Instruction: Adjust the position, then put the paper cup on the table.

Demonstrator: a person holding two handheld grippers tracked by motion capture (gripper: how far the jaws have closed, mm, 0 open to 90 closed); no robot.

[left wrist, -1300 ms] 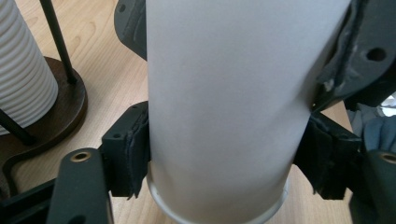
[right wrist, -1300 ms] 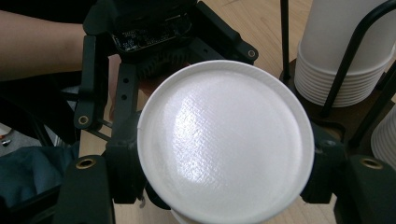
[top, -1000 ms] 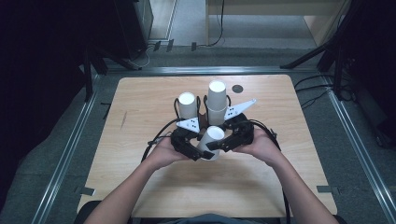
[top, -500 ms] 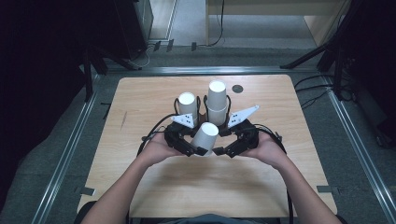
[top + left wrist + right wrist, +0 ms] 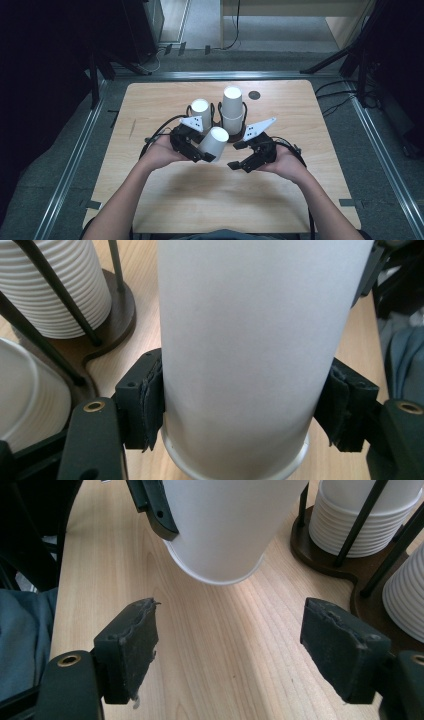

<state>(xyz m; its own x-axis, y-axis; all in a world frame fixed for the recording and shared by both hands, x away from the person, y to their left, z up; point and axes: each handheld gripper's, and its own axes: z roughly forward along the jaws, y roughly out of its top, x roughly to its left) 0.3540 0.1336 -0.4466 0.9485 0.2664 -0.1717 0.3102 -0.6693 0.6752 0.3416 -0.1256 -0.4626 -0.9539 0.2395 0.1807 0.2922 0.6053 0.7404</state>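
A white paper cup (image 5: 214,141) hangs tilted above the table, and my left gripper (image 5: 202,150) is shut on its sides. In the left gripper view both pads (image 5: 150,405) press against the cup (image 5: 250,340). My right gripper (image 5: 239,155) stands open just right of the cup, clear of it. In the right gripper view nothing lies between the jaws of the right gripper (image 5: 230,645), and the held cup (image 5: 225,525) floats ahead of them over bare wood.
Behind the hands a dark stand (image 5: 243,134) carries two stacks of white cups, a short one (image 5: 200,111) and a taller one (image 5: 232,107). A small dark disc (image 5: 254,95) lies farther back. The wooden table (image 5: 210,200) is bare toward the person.
My left gripper has lifted the cup a little and carried it leftward, away from the right gripper. The right hand has stayed about where it was.
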